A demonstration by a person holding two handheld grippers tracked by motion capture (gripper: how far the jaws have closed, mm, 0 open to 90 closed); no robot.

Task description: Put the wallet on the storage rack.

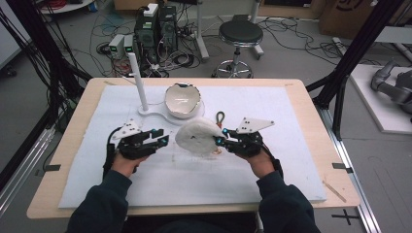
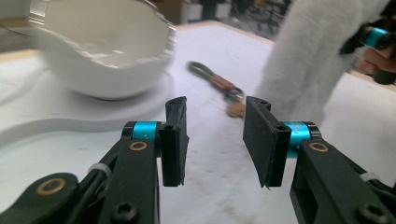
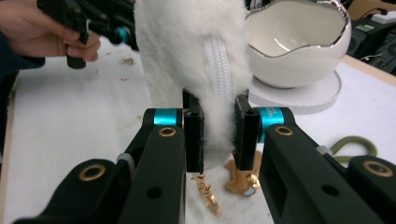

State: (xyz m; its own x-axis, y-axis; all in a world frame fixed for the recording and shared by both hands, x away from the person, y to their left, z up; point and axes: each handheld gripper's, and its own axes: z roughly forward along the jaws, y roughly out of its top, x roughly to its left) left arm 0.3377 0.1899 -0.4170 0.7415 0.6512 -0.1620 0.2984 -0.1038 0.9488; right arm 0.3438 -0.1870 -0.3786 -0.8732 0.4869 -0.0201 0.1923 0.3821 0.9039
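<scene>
A white fluffy zip pouch [image 1: 197, 136] [image 3: 187, 56] hangs just above the mat, and my right gripper [image 1: 221, 136] [image 3: 219, 135] is shut on its lower edge beside the zip. My left gripper [image 1: 162, 137] [image 2: 215, 140] stands open a little left of the pouch [image 2: 308, 60] with nothing between its jaws. Under the pouch lies a keychain [image 1: 220, 118] [image 2: 219, 84] with a green loop [image 3: 355, 144] and gold charms [image 3: 243, 179]. A white egg-shaped bowl [image 1: 182, 99] [image 2: 102, 51] [image 3: 299, 46] with a silver rim sits behind them.
The bowl rests on a flat white stand [image 1: 150, 114] with an upright white post [image 1: 137, 80] at its left end. A white mat [image 1: 97, 170] covers most of the wooden table [image 1: 311, 97]. Beyond the table are a stool [image 1: 239, 36] and cabled equipment [image 1: 155, 29].
</scene>
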